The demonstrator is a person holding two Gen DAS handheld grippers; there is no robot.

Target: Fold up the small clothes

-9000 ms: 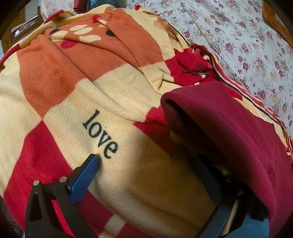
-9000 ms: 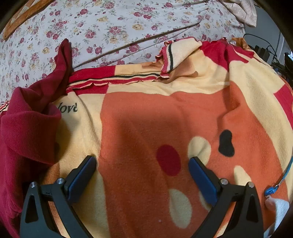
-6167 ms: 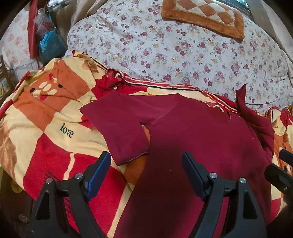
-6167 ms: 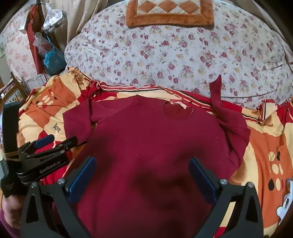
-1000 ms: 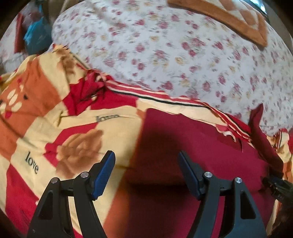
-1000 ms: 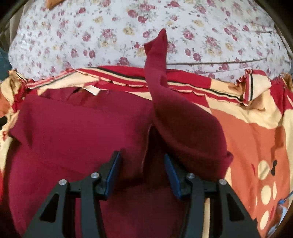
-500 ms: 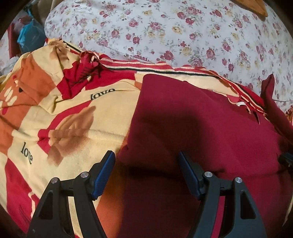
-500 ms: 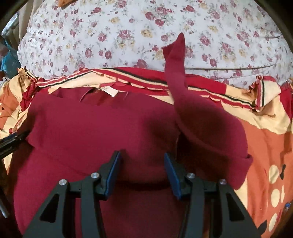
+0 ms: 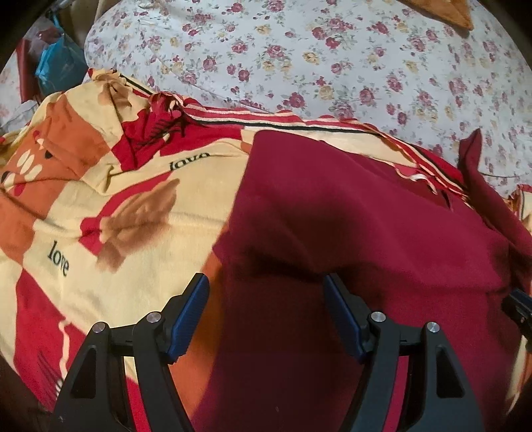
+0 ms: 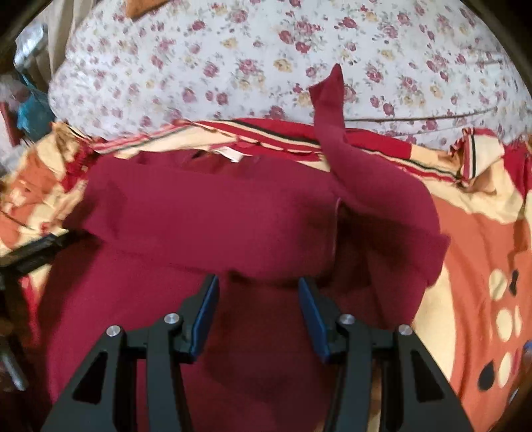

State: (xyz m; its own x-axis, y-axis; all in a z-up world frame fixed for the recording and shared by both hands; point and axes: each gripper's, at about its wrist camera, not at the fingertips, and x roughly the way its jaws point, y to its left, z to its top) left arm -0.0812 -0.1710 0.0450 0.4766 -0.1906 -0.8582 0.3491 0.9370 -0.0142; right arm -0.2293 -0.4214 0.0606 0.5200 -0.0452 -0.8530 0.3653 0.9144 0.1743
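A dark red T-shirt [image 9: 349,206] lies flat on a red, orange and cream blanket [image 9: 99,206]; its left sleeve is folded in over the body. In the right wrist view the shirt [image 10: 206,219] shows its neck label at the far edge, and its right sleeve [image 10: 335,126] trails up onto the floral sheet. My left gripper [image 9: 266,299] is open and empty, low over the shirt's left edge. My right gripper [image 10: 257,299] is open and empty, over the shirt's middle by the folded sleeve's edge. The left gripper's tip [image 10: 36,249] shows at the left.
A floral sheet [image 9: 332,59] covers the bed beyond the blanket. An orange checked cushion [image 9: 442,13] lies at the far edge. A blue bag [image 9: 56,66] sits at the far left. The blanket bunches up at the right [image 10: 478,156].
Over nine seconds the shirt was spread flat and its left sleeve folded in. In the last second both grippers pulled back a little; the right sleeve stays where it was.
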